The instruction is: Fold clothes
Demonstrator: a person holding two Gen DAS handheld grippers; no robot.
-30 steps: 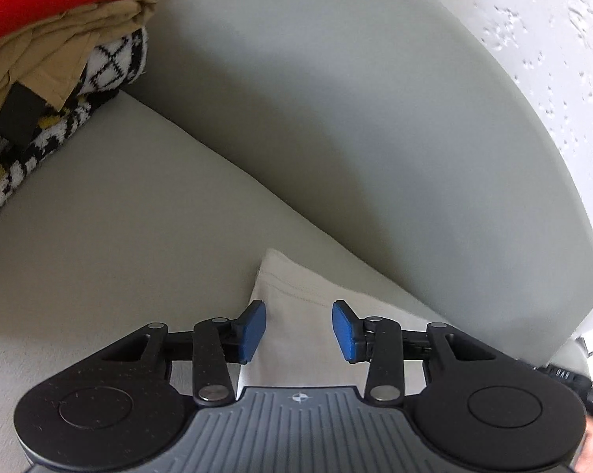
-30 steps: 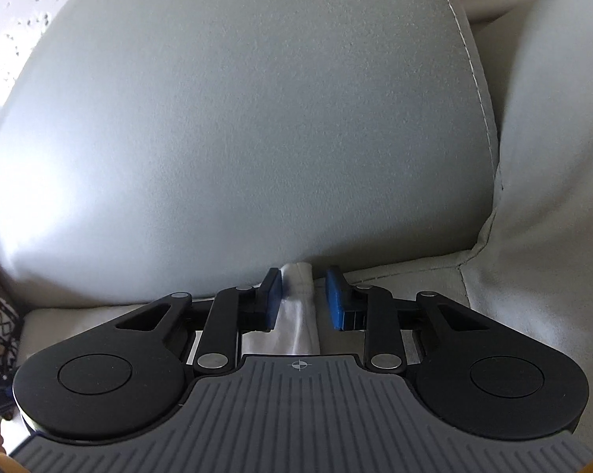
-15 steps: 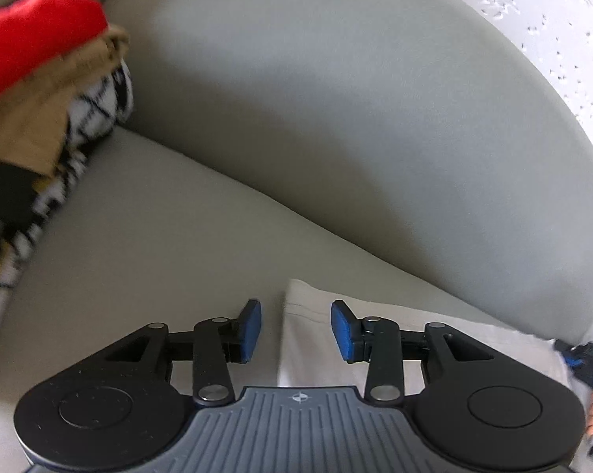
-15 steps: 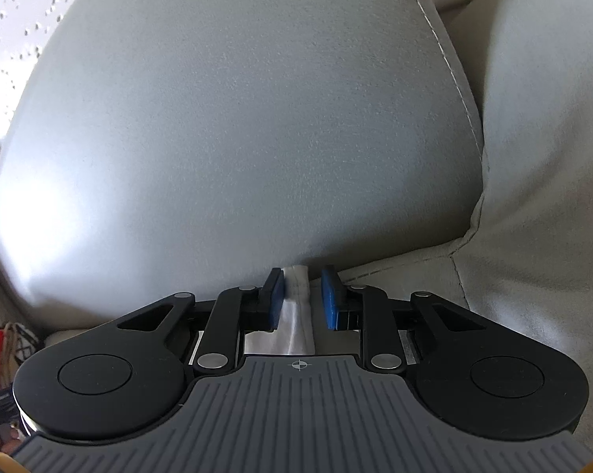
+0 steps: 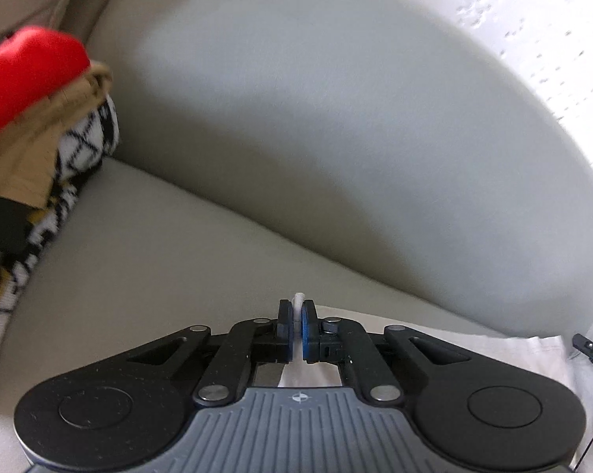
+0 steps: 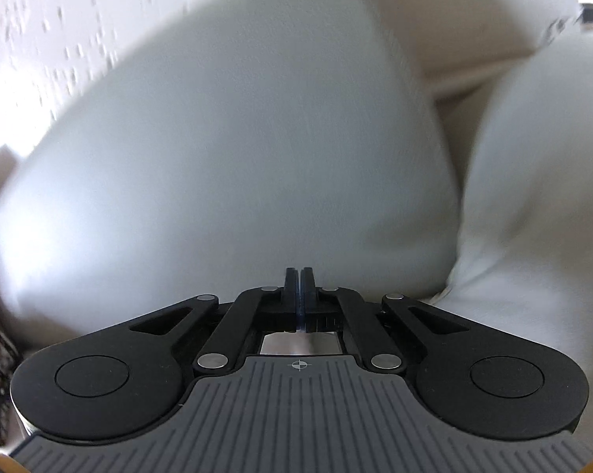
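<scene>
Bright daylight glares off the speckled wall (image 5: 532,39) beyond the jaws; the right view is motion-smeared throughout, and fisheye bending curves the cushion (image 6: 237,177) edges.

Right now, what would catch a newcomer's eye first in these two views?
The red garment topping a stack at far left, over tan cloth and a black-and-white patterned knit. Then the left gripper, shut on a white garment lying on the pale sofa.
</scene>
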